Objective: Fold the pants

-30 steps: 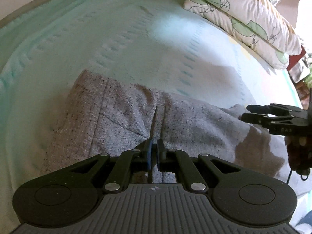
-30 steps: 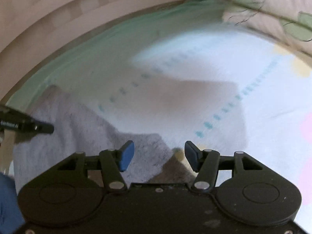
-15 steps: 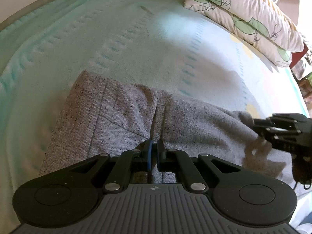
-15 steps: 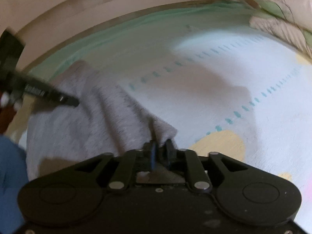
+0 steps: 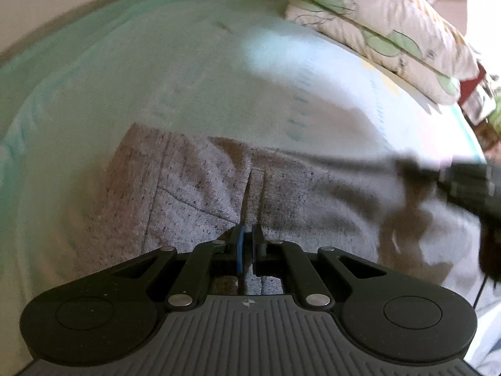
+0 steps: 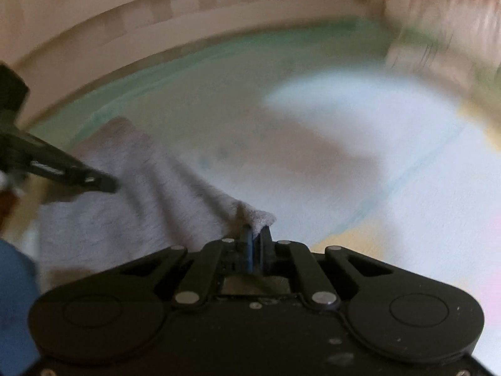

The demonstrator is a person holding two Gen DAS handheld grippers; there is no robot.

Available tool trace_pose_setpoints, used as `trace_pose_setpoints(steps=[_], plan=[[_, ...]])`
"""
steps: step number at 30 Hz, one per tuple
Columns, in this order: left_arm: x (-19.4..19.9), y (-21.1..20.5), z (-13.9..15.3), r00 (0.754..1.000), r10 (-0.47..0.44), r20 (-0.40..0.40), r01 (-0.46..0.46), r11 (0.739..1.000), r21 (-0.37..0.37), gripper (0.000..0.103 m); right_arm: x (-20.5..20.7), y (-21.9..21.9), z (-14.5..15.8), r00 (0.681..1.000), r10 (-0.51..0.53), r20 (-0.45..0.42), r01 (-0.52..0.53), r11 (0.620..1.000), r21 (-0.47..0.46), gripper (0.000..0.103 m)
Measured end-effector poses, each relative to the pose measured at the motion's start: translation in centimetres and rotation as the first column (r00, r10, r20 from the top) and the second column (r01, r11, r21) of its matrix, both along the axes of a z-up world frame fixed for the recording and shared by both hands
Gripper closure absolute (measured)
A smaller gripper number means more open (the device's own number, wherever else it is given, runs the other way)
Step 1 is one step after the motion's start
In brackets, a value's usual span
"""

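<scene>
Grey speckled pants (image 5: 194,188) lie on a pale green and white bed sheet (image 5: 156,72). My left gripper (image 5: 249,235) is shut on a fold of the pants near their middle seam. My right gripper (image 6: 256,235) is shut on a corner of the pants (image 6: 131,206) and holds it lifted off the sheet. The right gripper shows blurred at the right of the left wrist view (image 5: 463,181). The left gripper shows at the left of the right wrist view (image 6: 62,172).
Two floral pillows (image 5: 385,31) are stacked at the far right of the bed. A beige headboard or wall (image 6: 156,22) runs along the far edge of the bed. The sheet (image 6: 360,156) stretches beyond the pants.
My right gripper was open over the pants corner, then shut on it and lifted it. It now moves quickly, and both views blur. My left gripper stays shut on the pants.
</scene>
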State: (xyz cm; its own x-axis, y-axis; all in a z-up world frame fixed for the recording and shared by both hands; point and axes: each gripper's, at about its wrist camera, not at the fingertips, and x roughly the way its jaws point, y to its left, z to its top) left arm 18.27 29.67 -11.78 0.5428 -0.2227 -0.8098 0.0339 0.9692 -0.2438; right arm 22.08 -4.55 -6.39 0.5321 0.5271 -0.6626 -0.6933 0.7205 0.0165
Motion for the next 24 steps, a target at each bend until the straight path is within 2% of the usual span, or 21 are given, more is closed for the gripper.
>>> trace_pose_setpoints(steps=[3,6,8,11,13,16,20,24], plan=[[-0.6,-0.5,0.3,0.999,-0.029,0.015,0.028,0.999,0.046,0.098,2.1,0.8,-0.2,0.998,-0.047,-0.03,0.047,0.999,0.001,0.099],[-1.1,-0.3,0.4,1.0,-0.024,0.019,0.023,0.998,0.058,0.098,2.7,2.1,-2.7,0.998,-0.043,-0.039,0.041,0.997,-0.068,0.099],[-1.5,0.3,0.3,1.0,-0.01,0.0,0.01,0.998,0.069,0.096,3.1,2.3,-4.3,0.996,-0.064,-0.064,0.06,0.996,-0.068,0.098],[-2.1,1.7,0.2,0.999,-0.014,-0.05,0.015,1.0,0.018,0.095,3.4,2.3,-4.3,0.992,-0.102,-0.08,0.099,0.994,-0.043,0.098],[-2.3,2.4,0.6,0.997,-0.015,-0.079,0.016,1.0,0.011,0.096,3.3,2.4,-4.3,0.992,-0.104,-0.075,0.1,0.994,-0.049,0.098],[-1.8,3.3,2.5,0.998,0.031,-0.058,-0.031,0.999,-0.003,0.096,3.3,2.5,-4.4,0.991,-0.108,-0.085,0.104,0.993,-0.053,0.097],[2.0,5.2,5.0,0.993,0.119,-0.023,-0.118,0.993,0.012,0.096,3.5,2.5,-4.4,0.99,-0.109,-0.091,0.104,0.993,-0.063,0.096],[7.7,5.3,5.3,0.992,0.119,-0.048,-0.116,0.992,0.059,0.096,3.7,2.7,-4.4,0.989,-0.111,-0.094,0.104,0.992,-0.078,0.096]])
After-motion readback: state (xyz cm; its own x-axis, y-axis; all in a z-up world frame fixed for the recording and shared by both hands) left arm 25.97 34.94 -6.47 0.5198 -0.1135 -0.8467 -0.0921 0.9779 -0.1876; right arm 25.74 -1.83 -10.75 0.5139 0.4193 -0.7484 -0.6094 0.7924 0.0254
